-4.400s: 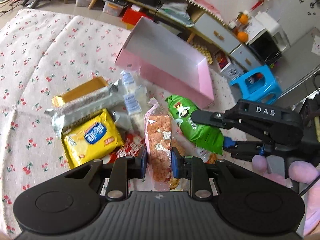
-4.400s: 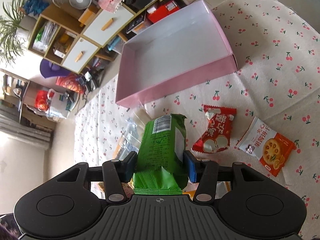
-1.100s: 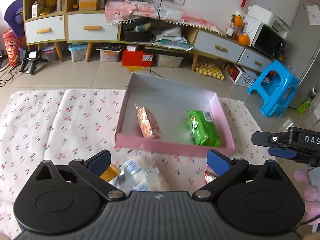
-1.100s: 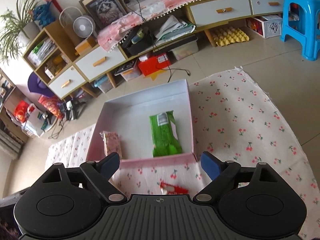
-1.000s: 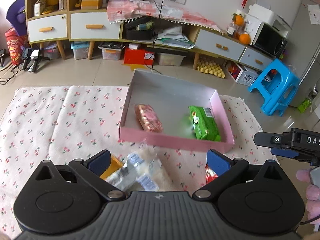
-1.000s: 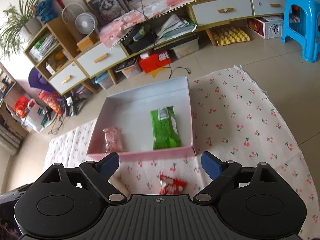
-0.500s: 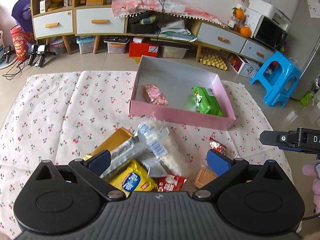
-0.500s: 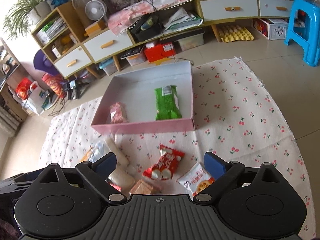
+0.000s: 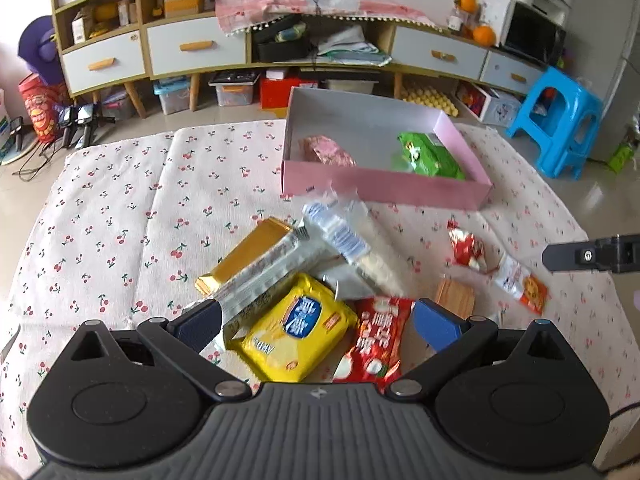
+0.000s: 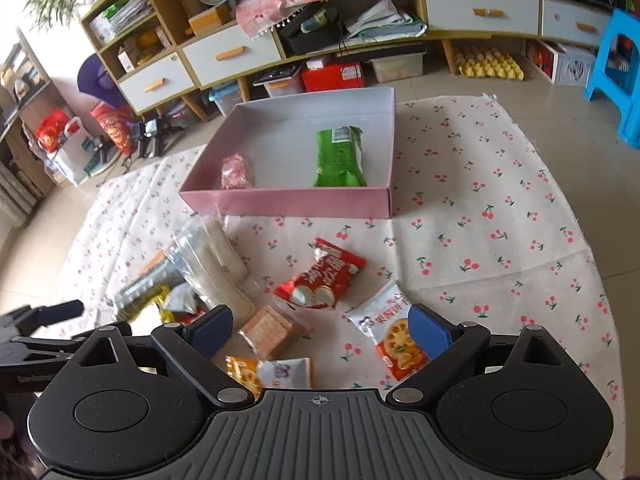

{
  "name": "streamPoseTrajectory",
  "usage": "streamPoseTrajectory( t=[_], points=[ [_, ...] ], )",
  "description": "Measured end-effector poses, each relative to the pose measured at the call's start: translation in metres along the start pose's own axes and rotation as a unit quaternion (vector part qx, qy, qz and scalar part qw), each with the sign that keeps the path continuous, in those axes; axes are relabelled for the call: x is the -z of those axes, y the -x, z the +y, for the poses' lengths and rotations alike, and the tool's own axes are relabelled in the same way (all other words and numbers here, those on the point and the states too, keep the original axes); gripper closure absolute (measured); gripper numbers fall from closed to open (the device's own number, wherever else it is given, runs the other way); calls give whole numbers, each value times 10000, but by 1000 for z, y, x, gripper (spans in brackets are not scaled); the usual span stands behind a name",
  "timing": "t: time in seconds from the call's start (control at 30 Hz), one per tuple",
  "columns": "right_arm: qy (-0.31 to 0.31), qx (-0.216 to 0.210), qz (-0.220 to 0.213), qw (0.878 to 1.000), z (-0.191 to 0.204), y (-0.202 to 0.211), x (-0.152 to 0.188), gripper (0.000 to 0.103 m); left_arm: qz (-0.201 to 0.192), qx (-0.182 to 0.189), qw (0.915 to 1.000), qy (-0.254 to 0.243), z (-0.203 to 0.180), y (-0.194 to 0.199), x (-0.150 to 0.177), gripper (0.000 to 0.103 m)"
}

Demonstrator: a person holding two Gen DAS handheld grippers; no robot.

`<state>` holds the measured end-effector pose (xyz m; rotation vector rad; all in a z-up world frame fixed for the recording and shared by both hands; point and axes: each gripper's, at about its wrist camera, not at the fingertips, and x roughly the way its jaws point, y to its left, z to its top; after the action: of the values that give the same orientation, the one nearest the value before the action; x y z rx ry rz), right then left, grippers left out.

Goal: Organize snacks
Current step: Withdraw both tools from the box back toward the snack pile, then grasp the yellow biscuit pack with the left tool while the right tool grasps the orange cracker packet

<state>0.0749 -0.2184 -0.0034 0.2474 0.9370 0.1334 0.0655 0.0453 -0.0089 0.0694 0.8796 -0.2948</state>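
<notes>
both tools stood spread wide and empty above the cherry-print cloth [image 10: 500,200]. the left gripper [image 9: 316,322] hung over the heap of loose snacks, its blue pads either side of a yellow cracker packet [image 9: 296,338] and a red candy bag [image 9: 378,342]. the right gripper [image 10: 320,330] hung over its own scatter: a small brown biscuit pack [image 10: 270,330], a red-and-silver wrapper [image 10: 322,276] and a white-and-orange sachet [image 10: 394,338].

the pink box [image 10: 288,202] lay beyond the heap, open side up, with a green bag [image 10: 340,156] and a pink speckled packet [image 10: 237,172] already inside. by my reading most of the job was left, since a gold bar [image 9: 242,256], a silver sleeve [image 9: 272,270] and a clear sleeve of white rice cakes [image 9: 358,248] all lay outside it.

the risk was in the pile. the packets overlapped, so a wide-open bite on the yellow packet could easily catch the red bag or the silver sleeve beside it and drag two things at once, one dropping on the way. the glossy film might slip from the pads if pinched at a corner. the crackers and rice cakes looked brittle, so a hard squeeze could crush them. the two tools hung near each other and could collide over the middle.
</notes>
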Motion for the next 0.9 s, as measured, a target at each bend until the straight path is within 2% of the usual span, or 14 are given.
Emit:
streamPoseTrajectory(
  t=[0.4,0.63,0.8,0.9],
  points=[
    [1115,75,-322,9932,5,-7,41,7,-26,223,9991,-362,16,-1,27,1],
    [1749,1,-338,9840,25,-18,56,7,-150,31,9942,-1065,11,-11,38,1],
    [1919,-45,-213,9812,37,-26,63,7,-159,273,9915,-1261,11,-12,37,8],
    [1834,-149,-44,9829,40,-33,67,7,20,448,9911,-1254,11,-17,36,23]
  ],
)
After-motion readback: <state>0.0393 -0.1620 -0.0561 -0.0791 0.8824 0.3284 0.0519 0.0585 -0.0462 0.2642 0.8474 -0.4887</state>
